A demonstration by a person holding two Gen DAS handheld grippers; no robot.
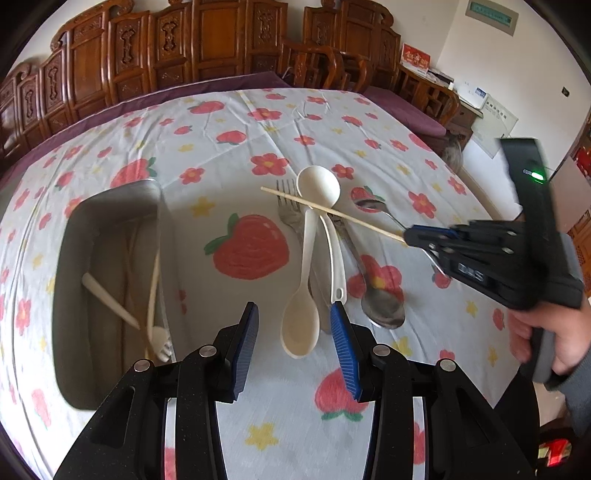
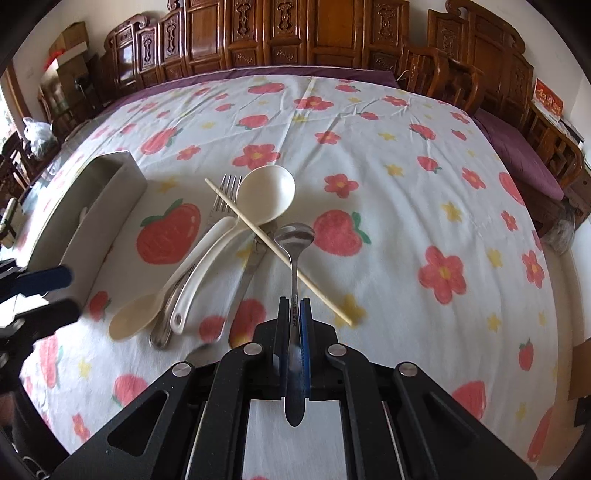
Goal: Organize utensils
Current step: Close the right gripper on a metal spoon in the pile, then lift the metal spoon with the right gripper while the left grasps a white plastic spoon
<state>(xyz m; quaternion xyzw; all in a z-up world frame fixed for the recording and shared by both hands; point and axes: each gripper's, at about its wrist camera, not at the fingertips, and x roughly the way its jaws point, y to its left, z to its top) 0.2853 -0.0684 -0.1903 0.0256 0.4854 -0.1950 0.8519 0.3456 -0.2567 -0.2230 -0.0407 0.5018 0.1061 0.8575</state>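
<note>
Your right gripper is clamped on the handle of a steel spoon, the blue pads pressed flat against the metal, and the spoon's bowl points away from you, out over the pile. Your left gripper has its jaws spread wide and holds nothing; between its fingertips you see the bowl of a cream plastic spoon lying on the tablecloth.

Just past the left gripper sits the pile of utensils. The cream spoon's handle runs up beside a white ladle, whose handle end with its hanging hole lies touching the right pad of your left gripper, or just behind it; you cannot tell which. A larger steel spoon lies to the right of them with its bowl toward you. A metal fork lies under the ladle, tines pointing away. One wooden chopstick lies slantwise across the ladle and fork, its near end by the tips of your right gripper.

To the left of the pile stands a grey rectangular bin, well apart from the loose pieces. Inside it lie a cream plastic fork and another pale utensil, crossed.

Beyond the table stands a row of carved wooden chairs.
</note>
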